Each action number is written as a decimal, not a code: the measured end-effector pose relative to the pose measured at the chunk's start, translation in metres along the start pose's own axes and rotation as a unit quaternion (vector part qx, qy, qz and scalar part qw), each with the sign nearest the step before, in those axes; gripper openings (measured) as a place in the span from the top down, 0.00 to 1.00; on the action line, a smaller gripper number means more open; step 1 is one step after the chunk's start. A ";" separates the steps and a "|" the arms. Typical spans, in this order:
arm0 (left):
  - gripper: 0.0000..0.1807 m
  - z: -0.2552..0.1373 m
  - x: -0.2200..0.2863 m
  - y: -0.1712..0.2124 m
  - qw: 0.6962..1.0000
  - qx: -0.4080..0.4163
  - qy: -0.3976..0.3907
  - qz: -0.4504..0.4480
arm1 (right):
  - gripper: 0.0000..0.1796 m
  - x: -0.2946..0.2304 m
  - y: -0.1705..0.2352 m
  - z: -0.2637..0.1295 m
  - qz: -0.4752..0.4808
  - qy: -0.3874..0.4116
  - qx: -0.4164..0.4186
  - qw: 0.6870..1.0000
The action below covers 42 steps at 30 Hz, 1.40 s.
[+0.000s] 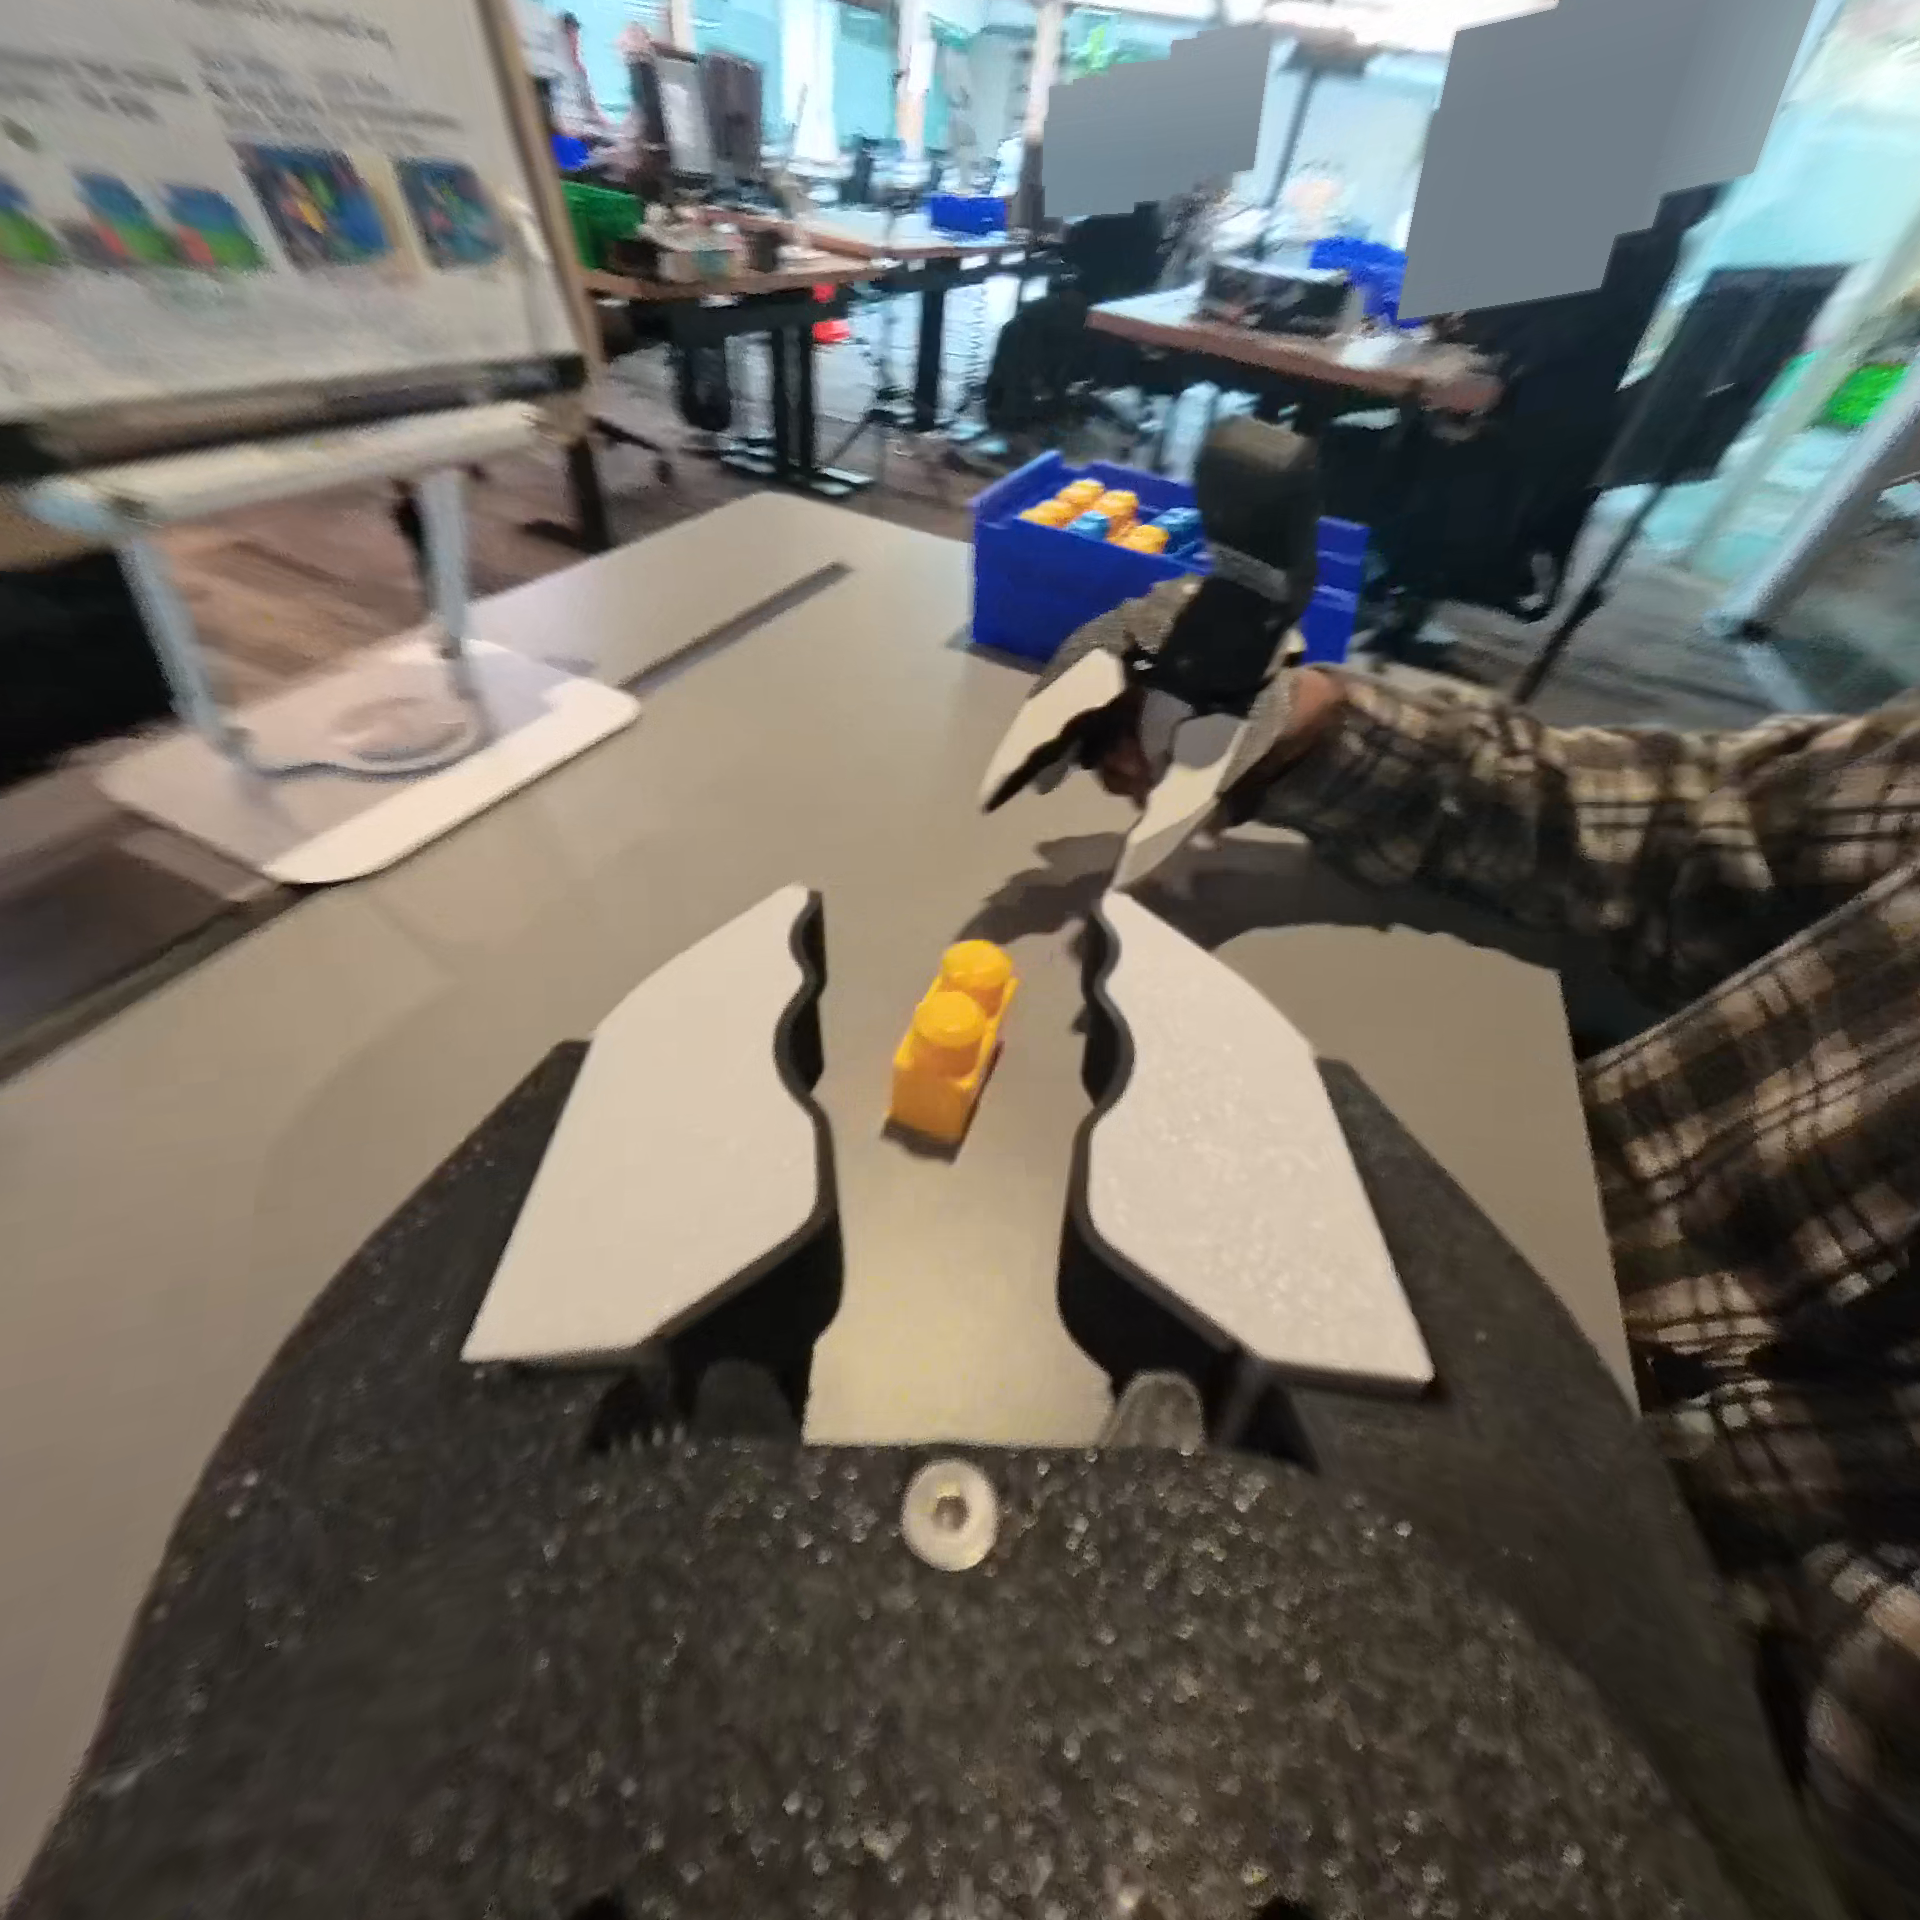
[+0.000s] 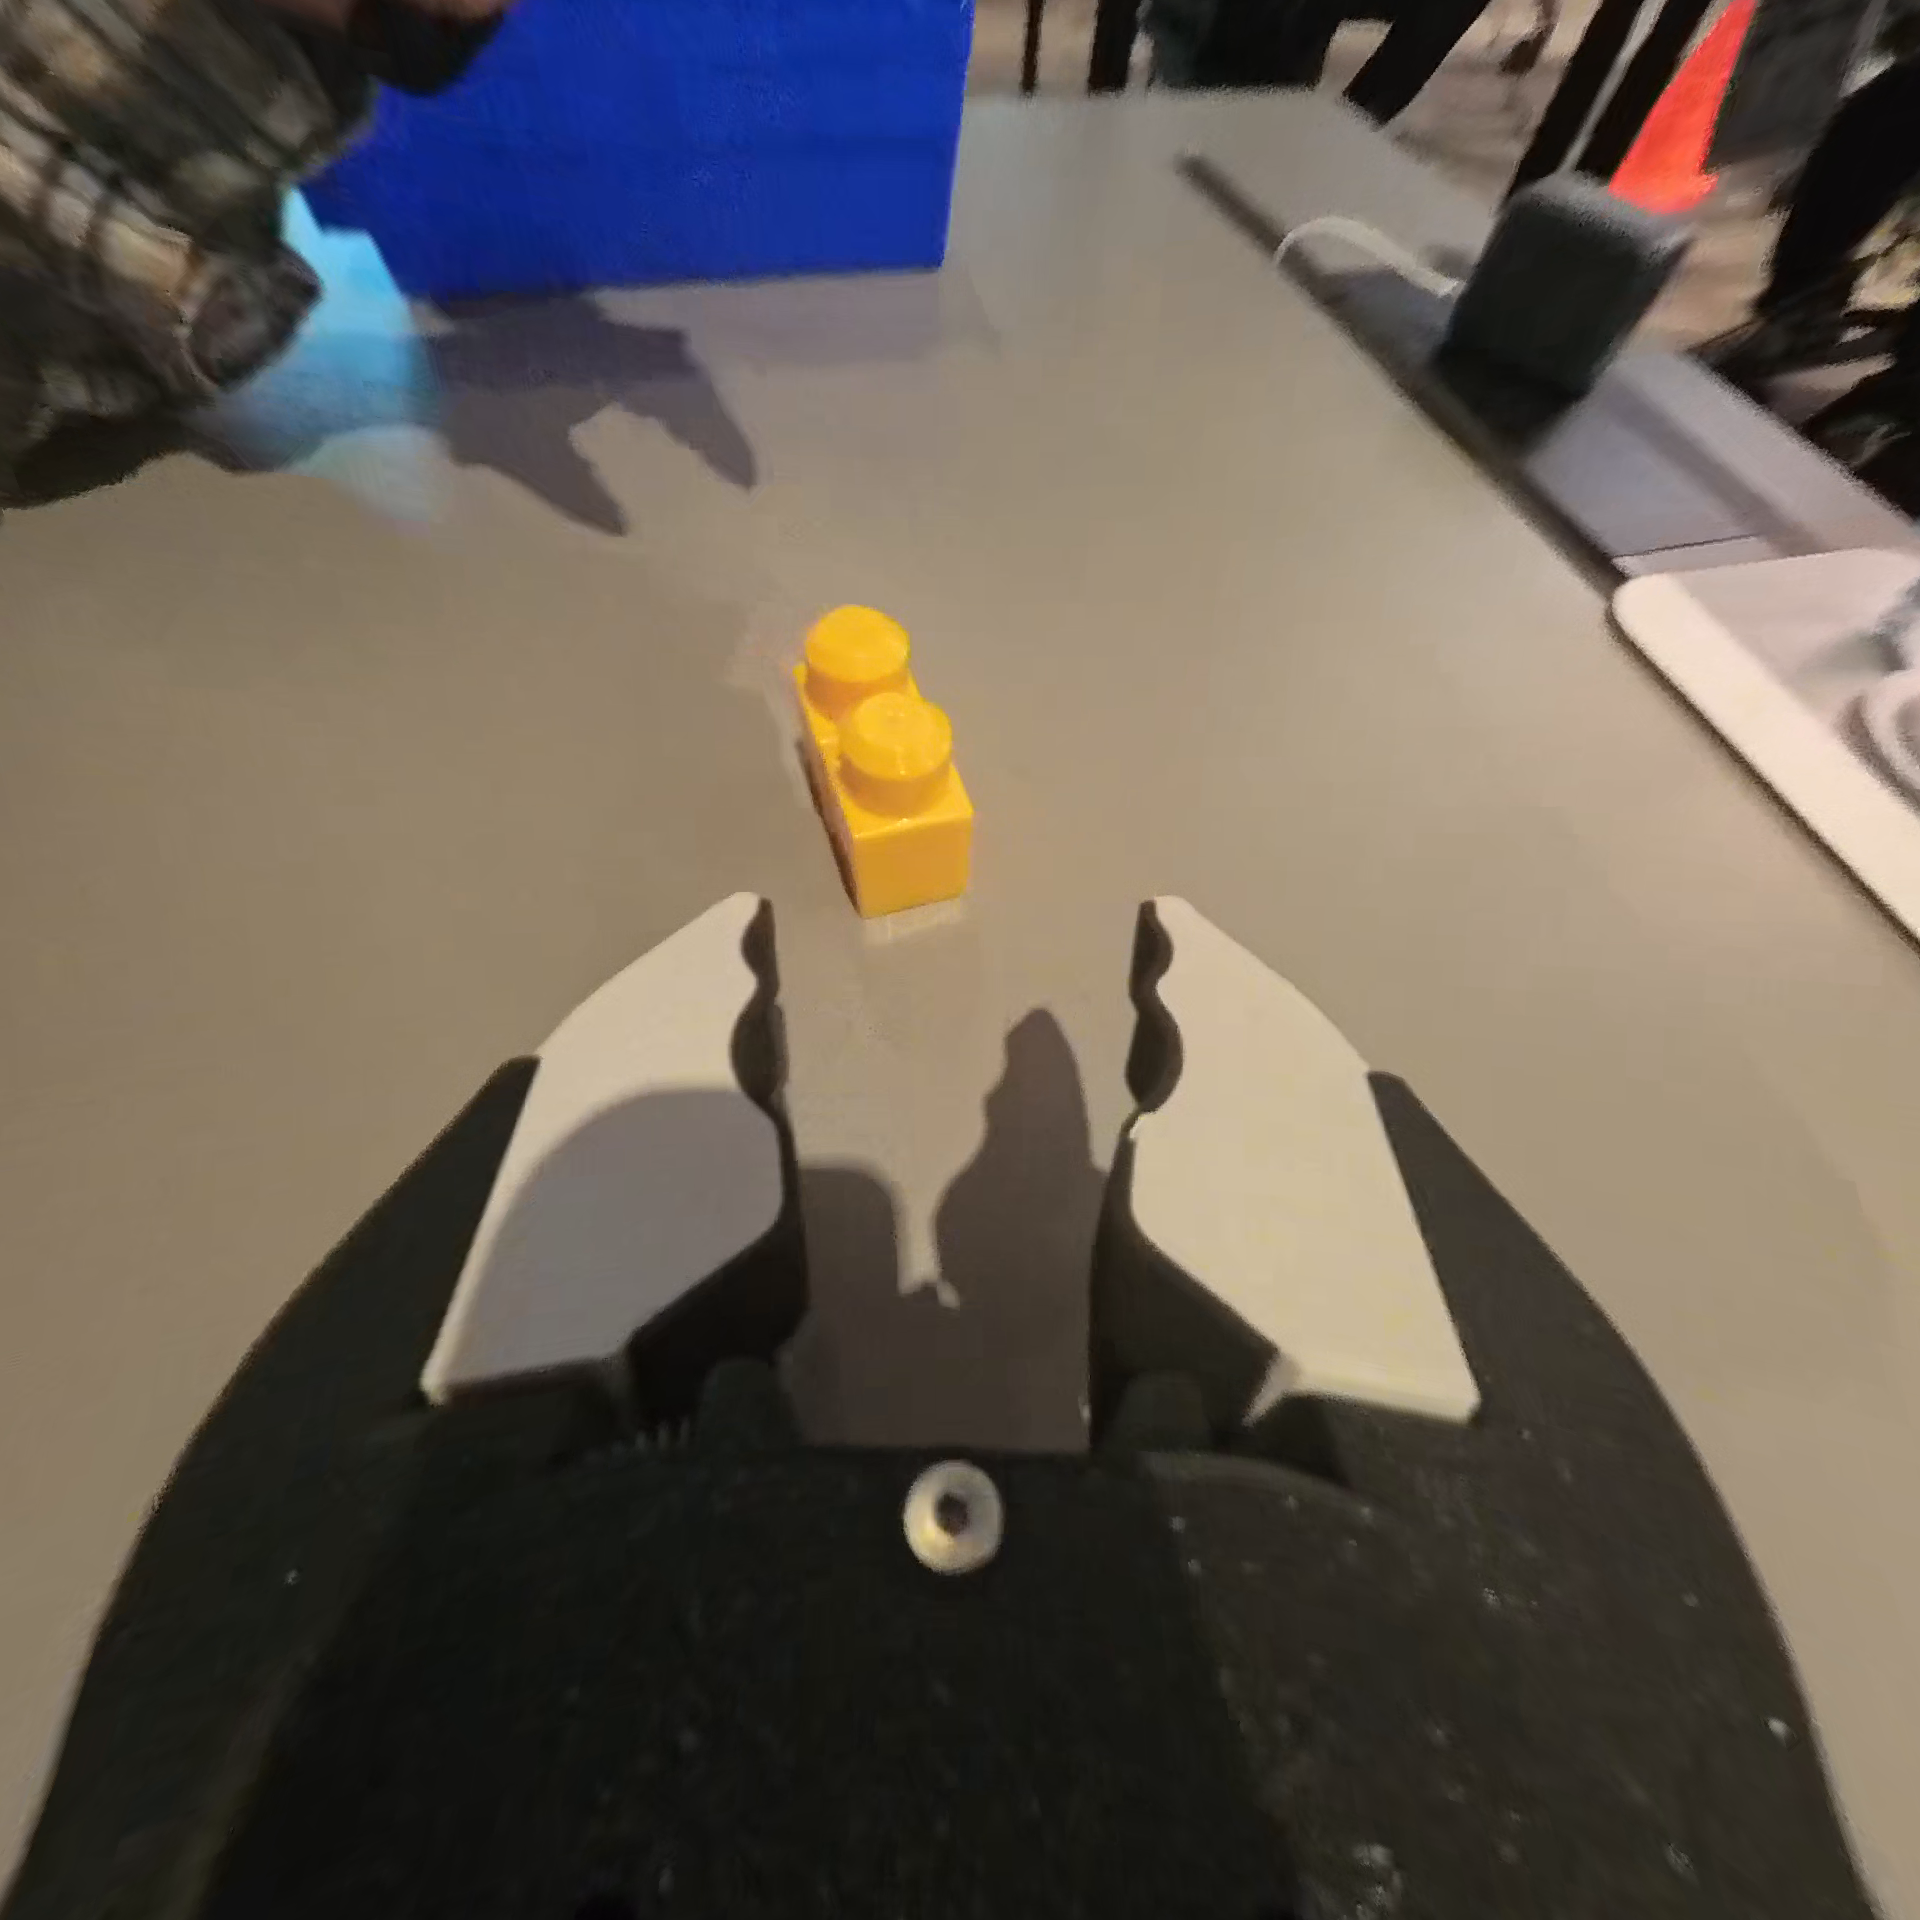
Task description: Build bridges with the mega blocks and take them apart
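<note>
A yellow two-stud mega block [image 1: 951, 1044] stands upright on the grey worktop [image 1: 416, 1039] at the centre of the left wrist view, framed between the spread fingers of the left hand-held gripper [image 1: 951, 914], which do not touch it. In the right wrist view the same block sits just above the tips of the right hand-held gripper [image 2: 956, 914], also spread and empty. A blue bin [image 1: 1081, 582] of yellow and blue blocks (upper right of centre) rests farther back. A plaid sleeve [image 1: 1558, 790] enters from the right.
</note>
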State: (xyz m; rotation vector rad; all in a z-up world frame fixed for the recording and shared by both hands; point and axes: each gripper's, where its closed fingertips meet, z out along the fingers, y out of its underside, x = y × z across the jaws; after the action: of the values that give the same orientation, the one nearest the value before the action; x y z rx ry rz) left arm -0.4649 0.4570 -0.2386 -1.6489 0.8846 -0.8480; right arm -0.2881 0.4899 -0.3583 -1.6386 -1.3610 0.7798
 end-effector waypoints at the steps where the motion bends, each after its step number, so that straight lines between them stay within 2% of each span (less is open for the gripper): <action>1: 0.74 -0.020 -0.004 -0.007 0.999 -0.009 -0.036 0.013 | 0.64 0.000 -0.001 -0.006 0.003 0.007 0.016 1.000; 4: 0.73 -0.092 -0.023 -0.012 0.988 -0.056 -0.140 0.030 | 0.65 -0.001 -0.004 -0.017 0.005 0.024 0.054 0.998; 6: 0.73 -0.148 -0.041 0.004 0.969 -0.120 -0.212 0.037 | 0.65 -0.004 -0.004 -0.020 -0.001 0.025 0.060 0.998; 8: 0.73 -0.207 -0.062 0.032 0.935 -0.200 -0.288 0.041 | 0.65 -0.005 -0.003 -0.020 -0.014 0.031 0.058 0.998; 10: 0.73 -0.253 -0.072 0.067 0.903 -0.275 -0.329 0.021 | 0.65 -0.006 -0.003 -0.018 -0.020 0.029 0.055 0.998; 14: 0.73 -0.302 -0.069 0.142 0.843 -0.414 -0.342 -0.034 | 0.66 -0.014 -0.003 -0.013 -0.031 0.016 0.050 0.998; 18: 0.73 -0.306 -0.060 0.185 0.820 -0.456 -0.323 -0.122 | 0.66 -0.016 -0.004 -0.009 -0.033 0.017 0.047 0.998; 20: 0.74 -0.302 -0.059 0.192 0.822 -0.445 -0.317 -0.163 | 0.66 -0.015 -0.005 -0.009 -0.031 0.019 0.049 0.998; 23: 0.80 -0.293 -0.059 0.197 0.826 -0.427 -0.301 -0.212 | 0.67 -0.013 -0.005 -0.011 -0.029 0.023 0.052 0.998; 26: 0.77 -0.281 -0.054 0.203 0.824 -0.426 -0.264 -0.264 | 0.67 -0.011 -0.004 -0.011 -0.024 0.025 0.053 0.998; 35: 0.76 -0.285 -0.061 0.223 0.780 -0.442 -0.260 -0.359 | 0.68 -0.011 0.000 -0.013 -0.023 0.025 0.045 0.998; 42: 0.77 -0.282 -0.085 0.218 0.780 -0.425 -0.247 -0.386 | 0.69 -0.012 -0.002 -0.014 -0.026 0.024 0.049 0.998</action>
State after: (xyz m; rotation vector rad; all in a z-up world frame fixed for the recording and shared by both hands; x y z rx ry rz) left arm -0.7802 0.3622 -0.3983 -2.9726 0.1361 -0.4492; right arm -0.2794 0.4751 -0.3511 -1.5310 -1.3066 0.7602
